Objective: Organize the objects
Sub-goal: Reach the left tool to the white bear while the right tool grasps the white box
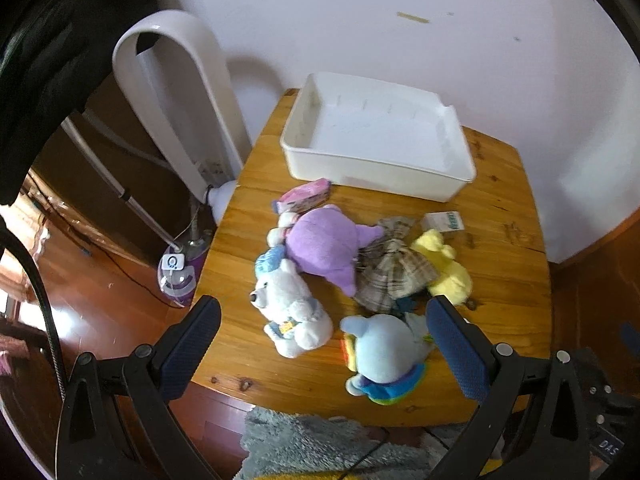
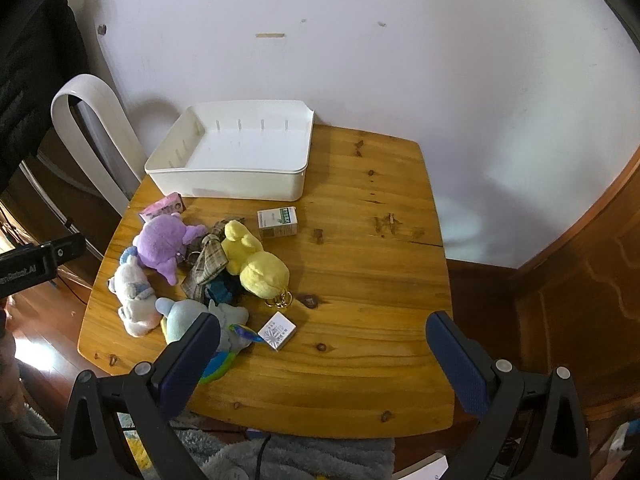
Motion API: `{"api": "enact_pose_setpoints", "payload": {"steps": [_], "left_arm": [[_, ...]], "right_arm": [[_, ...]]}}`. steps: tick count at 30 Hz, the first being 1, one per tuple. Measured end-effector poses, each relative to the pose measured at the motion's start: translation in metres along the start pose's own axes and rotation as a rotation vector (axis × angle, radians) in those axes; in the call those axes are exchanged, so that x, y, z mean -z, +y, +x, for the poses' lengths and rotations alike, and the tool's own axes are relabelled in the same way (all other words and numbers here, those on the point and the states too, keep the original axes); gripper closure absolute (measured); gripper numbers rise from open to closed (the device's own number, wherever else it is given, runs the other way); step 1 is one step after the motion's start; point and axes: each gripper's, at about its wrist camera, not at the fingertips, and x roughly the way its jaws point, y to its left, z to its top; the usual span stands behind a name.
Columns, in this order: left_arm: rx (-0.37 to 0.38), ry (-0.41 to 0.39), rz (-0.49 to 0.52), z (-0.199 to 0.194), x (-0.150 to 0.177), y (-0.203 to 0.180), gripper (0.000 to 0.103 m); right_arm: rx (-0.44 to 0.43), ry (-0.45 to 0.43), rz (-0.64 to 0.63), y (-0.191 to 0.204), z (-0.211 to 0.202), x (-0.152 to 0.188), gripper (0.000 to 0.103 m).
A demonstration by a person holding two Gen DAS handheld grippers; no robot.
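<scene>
Nearest the lens, left gripper (image 1: 323,346): blue-padded fingers spread wide, clamped on nothing, hanging above the near edge of the wooden table (image 1: 508,264). Directly between and just ahead of those fingers, a pale blue plush (image 1: 384,346) with a rainbow-coloured trim. Ahead and to the left, a white bear plush (image 1: 290,308), lying on its side. Farther forward, a purple plush (image 1: 326,246), touching a plaid cloth bundle (image 1: 394,272); right of that, a yellow plush (image 1: 444,268). Beyond the purple plush, a pink carton (image 1: 306,194), just beside the front wall of the white plastic bin (image 1: 376,172), which sits at the far side against the wall. Ahead to the right, a small green-and-white carton (image 1: 444,222).

Right gripper (image 2: 323,346) likewise wide apart and holding nothing, over bare wood. Just ahead of its left finger, a small white box (image 2: 277,331), touching the pale blue plush's trim. Beyond that box, gold key rings (image 2: 280,301) at the yellow plush's near side. Off to the left of the table, a white bladeless fan (image 1: 172,96) on the floor.
</scene>
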Motion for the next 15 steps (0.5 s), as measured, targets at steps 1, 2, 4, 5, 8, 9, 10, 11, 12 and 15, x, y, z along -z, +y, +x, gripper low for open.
{"api": "enact_pose_setpoints", "payload": {"steps": [1,2,4,5,8,9,10,11,12,15], "left_arm": [[-0.009,-0.008,-0.012,0.005,0.001,0.004,0.001],[-0.014,-0.013,-0.019,0.009,0.002,0.007,0.001],[-0.020,-0.014,-0.038,0.017,0.003,0.013,0.001],[-0.021,-0.009,-0.050,0.024,0.005,0.017,0.001],[-0.013,0.011,-0.084,0.044,0.009,0.030,0.001],[-0.016,0.018,-0.094,0.050,0.011,0.034,0.001],[-0.019,0.022,-0.100,0.055,0.012,0.036,0.001],[-0.026,0.033,-0.114,0.063,0.015,0.041,0.001],[-0.032,0.045,-0.130,0.071,0.017,0.046,0.001],[-0.038,0.073,-0.172,0.089,0.023,0.055,0.001]], "right_arm": [[-0.008,-0.008,-0.001,0.001,0.004,0.000,0.000],[-0.009,-0.015,0.000,0.001,0.009,0.001,0.000],[-0.011,-0.023,0.002,0.002,0.021,0.002,0.000],[-0.013,-0.020,0.005,0.003,0.029,0.004,0.000],[-0.037,0.001,0.021,0.004,0.054,0.009,0.000],[-0.047,0.010,0.030,0.004,0.061,0.011,0.000],[-0.061,0.020,0.041,0.004,0.068,0.012,0.000],[-0.080,0.032,0.056,0.004,0.076,0.014,0.000],[-0.095,0.039,0.069,0.003,0.082,0.015,0.000],[-0.135,0.067,0.121,0.001,0.098,0.017,0.000]]}}
